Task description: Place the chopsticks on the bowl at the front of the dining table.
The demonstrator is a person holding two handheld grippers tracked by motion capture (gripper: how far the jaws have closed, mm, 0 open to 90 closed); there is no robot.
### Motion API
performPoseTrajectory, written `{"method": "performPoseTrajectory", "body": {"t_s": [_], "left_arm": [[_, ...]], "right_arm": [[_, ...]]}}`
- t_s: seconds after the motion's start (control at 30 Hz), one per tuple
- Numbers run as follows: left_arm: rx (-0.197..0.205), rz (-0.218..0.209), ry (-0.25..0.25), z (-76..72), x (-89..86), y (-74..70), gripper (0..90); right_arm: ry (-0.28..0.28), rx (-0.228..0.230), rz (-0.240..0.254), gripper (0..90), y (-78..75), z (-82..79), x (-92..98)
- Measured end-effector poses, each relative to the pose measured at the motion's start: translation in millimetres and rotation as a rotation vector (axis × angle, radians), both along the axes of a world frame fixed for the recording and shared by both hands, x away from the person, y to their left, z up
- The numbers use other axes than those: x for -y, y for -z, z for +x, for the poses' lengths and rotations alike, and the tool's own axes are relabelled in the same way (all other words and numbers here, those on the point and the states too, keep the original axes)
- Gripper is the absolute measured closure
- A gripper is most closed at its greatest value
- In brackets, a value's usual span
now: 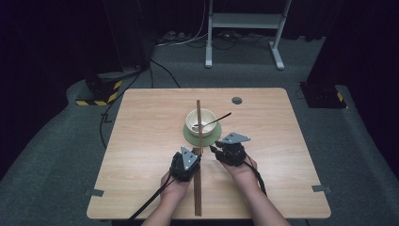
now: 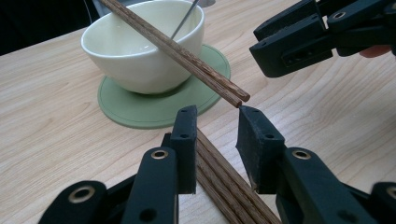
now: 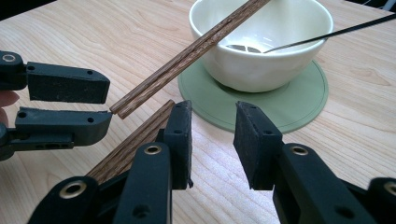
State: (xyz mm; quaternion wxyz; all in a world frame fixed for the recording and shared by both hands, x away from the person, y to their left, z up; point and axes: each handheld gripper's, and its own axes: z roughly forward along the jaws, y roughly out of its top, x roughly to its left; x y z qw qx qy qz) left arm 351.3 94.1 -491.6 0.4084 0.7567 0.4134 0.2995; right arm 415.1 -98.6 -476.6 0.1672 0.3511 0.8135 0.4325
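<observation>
the chopsticks (image 1: pixel 199 123) lie in the middle of the high view, one pair propped across the cream bowl (image 1: pixel 194 121) on its green coaster (image 1: pixel 214 136), another pair (image 1: pixel 197 193) flat on the surface (image 1: pixel 141 141) below, between the left tongs (image 1: pixel 196 154) and right tongs (image 1: pixel 214 149). in the left gripper view the left tongs (image 2: pixel 217 135) straddle the flat pair (image 2: pixel 224 182), pads apart from the wood, open; the propped pair's tip (image 2: pixel 236 95) hangs just above. in the right gripper view the right tongs (image 3: pixel 212 135) gape over bare surface at lower centre, gripping nothing; a spoon (image 3: pixel 299 42) rests in the bowl.

The chopsticks (image 2: pixel 177 49) run off the left gripper view's top edge.
</observation>
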Motion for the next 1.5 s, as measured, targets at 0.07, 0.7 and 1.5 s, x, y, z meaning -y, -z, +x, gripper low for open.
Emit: {"method": "performPoseTrajectory", "body": {"t_s": [0.07, 0.7, 1.5], "left_arm": [[0.0, -0.001, 0.002, 0.8, -0.3, 0.3, 68.0], [0.036, -0.039, 0.001, 16.7, -25.0, -4.1, 78.1], [0.021, -0.159, -0.024, 83.8, -13.8, 1.2, 85.5]], "right_arm": [[0.001, -0.001, 0.0, 67.3, 0.0, 0.0, 0.0], [-0.004, 0.009, -0.002, 70.4, 0.2, -0.5, -2.0], [0.083, 0.058, -0.08, 89.4, -1.0, 36.9, -50.4]]}}
